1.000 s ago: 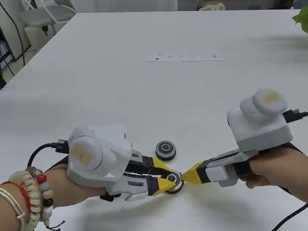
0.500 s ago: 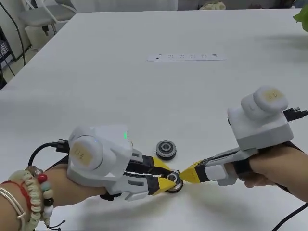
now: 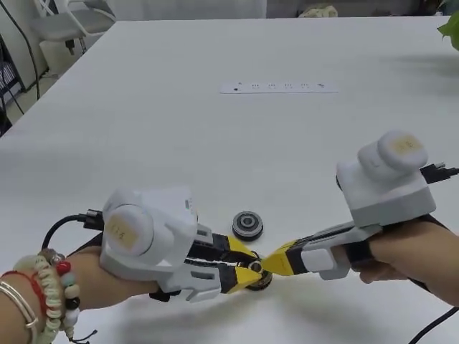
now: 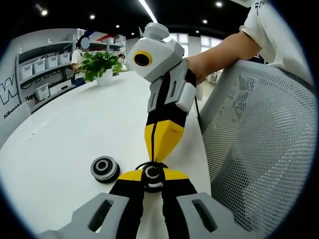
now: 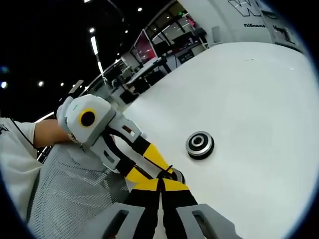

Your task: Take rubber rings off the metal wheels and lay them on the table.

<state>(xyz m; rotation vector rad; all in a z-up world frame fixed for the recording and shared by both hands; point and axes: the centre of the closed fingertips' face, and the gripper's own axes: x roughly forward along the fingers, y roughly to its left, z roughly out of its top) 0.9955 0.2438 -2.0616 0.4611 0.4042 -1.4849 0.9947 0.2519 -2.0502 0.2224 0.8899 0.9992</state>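
Note:
A small metal wheel [image 3: 257, 274] with a black rubber ring sits between the yellow jaws of my left gripper [image 3: 252, 272], low over the table; the gripper is shut on it. The same wheel [image 4: 153, 174] appears in the left gripper view, with a thin black arc of ring [image 4: 145, 165] lifted at its far edge. My right gripper [image 3: 268, 264] comes in from the right, its yellow tips shut and pinching that ring at the wheel's rim. In the right gripper view the shut right gripper [image 5: 160, 183] meets the wheel [image 5: 176, 175]. A second ringed wheel [image 3: 247, 223] lies flat just beyond.
The white table [image 3: 215, 143] stretches wide ahead. A white power strip [image 3: 278, 87] lies far back in the middle. A mesh chair back [image 4: 254, 149] stands close behind the table's near edge. A potted plant [image 4: 99, 67] stands at the far right corner.
The right gripper's tip has edged slightly left onto the held wheel's rim. The left gripper and the loose wheel have stayed put; the head view shifted a little.

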